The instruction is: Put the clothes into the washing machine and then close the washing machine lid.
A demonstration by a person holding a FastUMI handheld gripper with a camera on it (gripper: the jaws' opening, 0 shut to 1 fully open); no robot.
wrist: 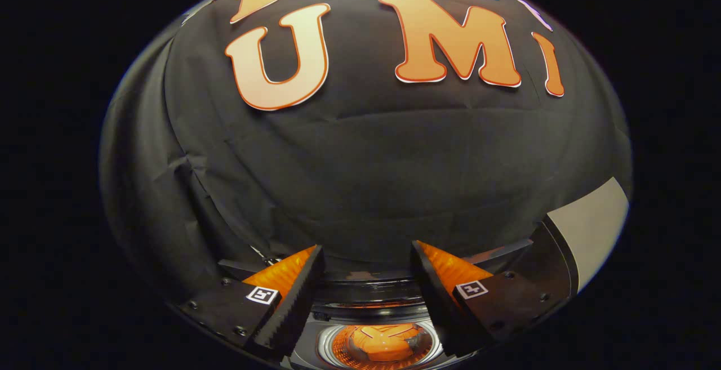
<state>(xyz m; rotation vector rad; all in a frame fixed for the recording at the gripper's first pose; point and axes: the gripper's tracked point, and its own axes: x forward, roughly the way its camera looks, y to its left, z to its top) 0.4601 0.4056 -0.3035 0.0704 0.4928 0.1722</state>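
My gripper (367, 247) is open, its two fingers wide apart with nothing between them. Below and between the fingers lies the washing machine's dark glossy rim (366, 294). Under that rim is a round opening (380, 344). Something orange shows inside the opening; I cannot tell whether it is clothing or a reflection. The machine's lid cannot be made out. Beyond the fingertips hangs the booth's black cloth wall (360, 173).
A pale flat panel with a dark edge (594, 221) rises to the right of the right finger. The black cloth wall stands close ahead and curves round to the left.
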